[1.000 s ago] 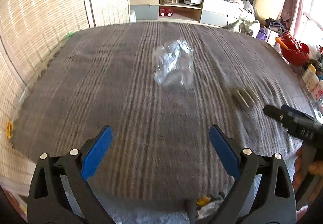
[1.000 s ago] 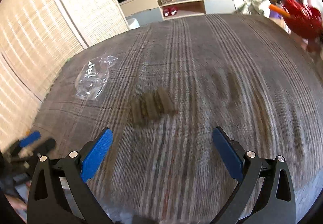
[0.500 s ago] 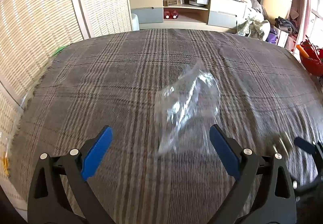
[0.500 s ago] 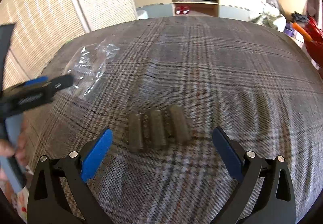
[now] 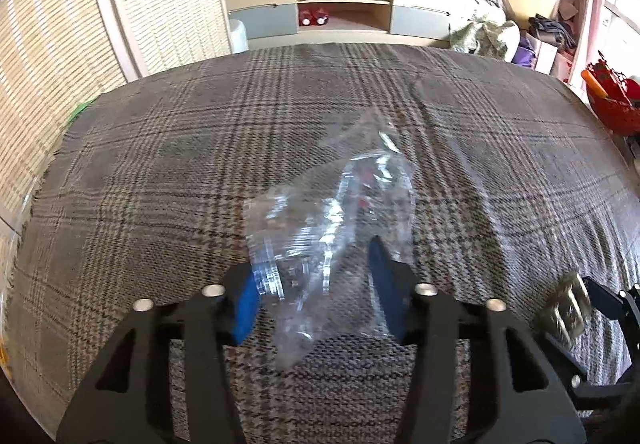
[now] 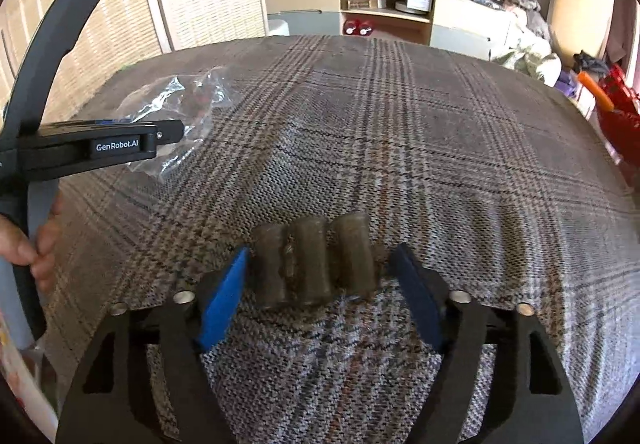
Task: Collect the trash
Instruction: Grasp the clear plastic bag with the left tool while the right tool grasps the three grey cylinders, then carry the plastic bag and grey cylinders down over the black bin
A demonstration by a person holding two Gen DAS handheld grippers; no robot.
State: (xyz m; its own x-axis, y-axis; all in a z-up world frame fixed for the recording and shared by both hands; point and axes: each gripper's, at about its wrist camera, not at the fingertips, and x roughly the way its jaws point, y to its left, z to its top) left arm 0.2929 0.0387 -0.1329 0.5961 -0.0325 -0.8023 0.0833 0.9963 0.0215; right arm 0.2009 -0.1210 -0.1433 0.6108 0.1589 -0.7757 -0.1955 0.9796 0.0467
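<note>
A crumpled clear plastic bag (image 5: 332, 212) lies on the plaid cloth (image 5: 160, 164). Its near end sits between the blue pads of my left gripper (image 5: 316, 284), whose jaws are closing around it without squeezing it. A brown-green piece of three joined rolls (image 6: 314, 264) lies between the pads of my right gripper (image 6: 320, 254). Those jaws are closing too, with a small gap showing on the right side. In the right wrist view the left gripper (image 6: 160, 134) reaches over the bag (image 6: 180, 104). The left wrist view catches the rolls (image 5: 568, 308) at its right edge.
The plaid cloth covers a wide raised surface. A person's hand (image 6: 36, 240) holds the left gripper's handle. A woven screen (image 5: 60, 24) runs along the left. A low shelf unit (image 5: 340, 8) stands beyond the far edge, a red basket (image 5: 612, 104) at the right.
The left gripper moved forward until the bag lay between its pads, and its jaws narrowed. The right gripper came down around the three rolls, and its jaws narrowed too.
</note>
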